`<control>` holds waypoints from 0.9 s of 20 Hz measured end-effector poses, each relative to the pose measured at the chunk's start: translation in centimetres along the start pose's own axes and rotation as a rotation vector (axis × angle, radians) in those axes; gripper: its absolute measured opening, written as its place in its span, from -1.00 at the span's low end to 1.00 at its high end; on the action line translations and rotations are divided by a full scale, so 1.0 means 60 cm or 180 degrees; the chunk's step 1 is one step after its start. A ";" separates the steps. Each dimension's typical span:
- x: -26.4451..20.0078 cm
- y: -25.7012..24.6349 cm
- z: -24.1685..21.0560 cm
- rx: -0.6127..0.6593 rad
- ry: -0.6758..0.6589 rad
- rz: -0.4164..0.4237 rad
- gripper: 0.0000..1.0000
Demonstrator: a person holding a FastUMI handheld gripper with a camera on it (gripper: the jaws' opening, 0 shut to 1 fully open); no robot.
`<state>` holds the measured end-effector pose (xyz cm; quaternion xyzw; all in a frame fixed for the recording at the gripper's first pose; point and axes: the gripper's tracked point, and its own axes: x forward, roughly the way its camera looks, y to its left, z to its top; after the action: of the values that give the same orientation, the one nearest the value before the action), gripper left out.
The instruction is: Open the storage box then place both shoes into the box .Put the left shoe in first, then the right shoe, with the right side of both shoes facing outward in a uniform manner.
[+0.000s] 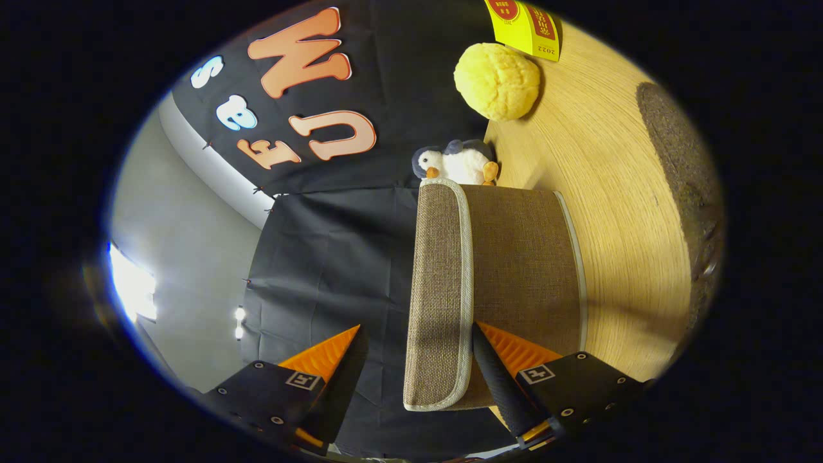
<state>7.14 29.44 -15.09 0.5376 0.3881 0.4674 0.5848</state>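
Hand-held gripper point(415, 350) — view rolled on its side, so the tabletop point(617, 212) runs up the 3 o'clock half and the booth's black cloth wall point(334, 257) fills the 9 o'clock half.

Fingers spread wide, released. One fingertip point(325, 354) hangs free in front of the cloth at 7 o'clock from the storage box. The other fingertip point(498, 379) lies against the box's broad fabric face at its near end; whether it presses or merely rests there, cannot tell. Nothing is pinched from both sides.

Storage box point(514, 270) — brown woven fabric, pale piping along the edges. It starts between the fingers and extends ahead of them, its base on the tabletop. Its lid flap point(440, 289), same weave and same pale trim, runs along the box's 9 o'clock side, lying close to the body; closed or slightly lifted, cannot tell.

Just beyond the box's far end, at 12 o'clock from it: a small plush penguin point(456, 164) — white belly, grey back, orange beak and feet — touching or nearly touching the box edge.

Farther on, 12 to 1 o'clock: a yellow bumpy ball-shaped toy point(496, 80) on the wood grain. Past it, a yellow carton point(524, 26) with red markings.

At 3 o'clock from the box, well apart: a dark grey textured item point(681, 167) on the tabletop, unidentifiable.
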 end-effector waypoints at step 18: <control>0.004 0.035 0.034 -0.0525 -0.0531 -0.0498 -0.99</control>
<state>8.90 29.11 -12.77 0.4928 0.3391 0.4044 0.6919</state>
